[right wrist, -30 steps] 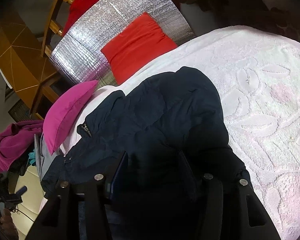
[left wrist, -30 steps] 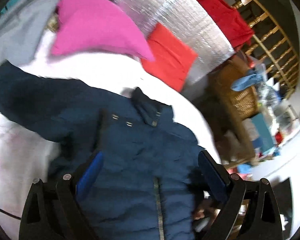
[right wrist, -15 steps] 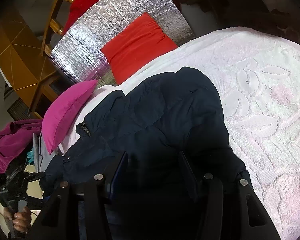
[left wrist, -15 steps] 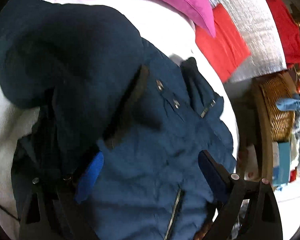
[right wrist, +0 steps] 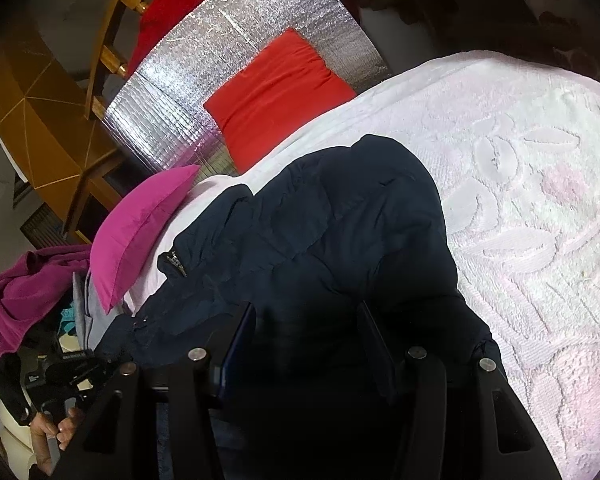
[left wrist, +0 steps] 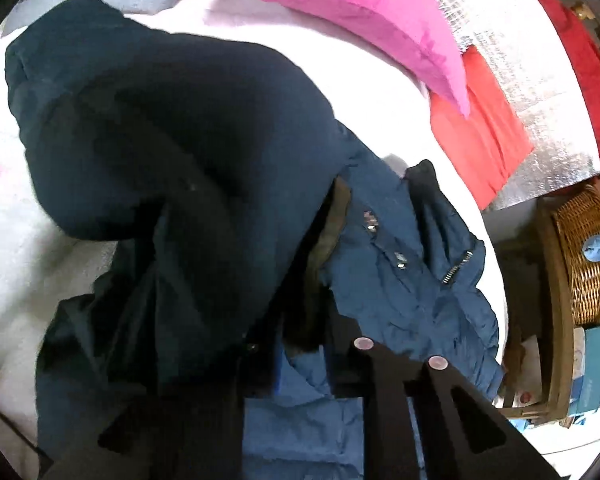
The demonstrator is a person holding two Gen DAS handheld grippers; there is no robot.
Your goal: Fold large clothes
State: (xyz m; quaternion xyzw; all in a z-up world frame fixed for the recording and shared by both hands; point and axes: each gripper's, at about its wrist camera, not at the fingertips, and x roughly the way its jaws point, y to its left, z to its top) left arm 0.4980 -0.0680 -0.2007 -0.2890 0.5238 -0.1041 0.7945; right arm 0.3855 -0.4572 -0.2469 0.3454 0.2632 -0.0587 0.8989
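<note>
A navy puffer jacket (left wrist: 204, 168) lies on the white bedspread (left wrist: 16, 248); one sleeve is folded across the body, with the collar and zip (left wrist: 456, 268) to the right. My left gripper (left wrist: 308, 364) is pressed into the jacket, its fingers close together with blue fabric bunched between them; the left finger is hidden by cloth. In the right wrist view the jacket (right wrist: 340, 232) lies on the bedspread (right wrist: 540, 208). My right gripper (right wrist: 308, 344) is over the jacket's lower part, jaws parted, dark fabric between the pads.
A pink pillow (left wrist: 360, 12) and a red cushion (left wrist: 480, 128) lean on a silver foil panel (left wrist: 520, 60) at the head of the bed. A wicker basket (left wrist: 588, 256) stands beside the bed. More clothes (right wrist: 16, 300) are piled at the left.
My left gripper has moved down onto the jacket and its jaws have closed from wide open. The sleeve now lies folded over the body. The right gripper has stayed put.
</note>
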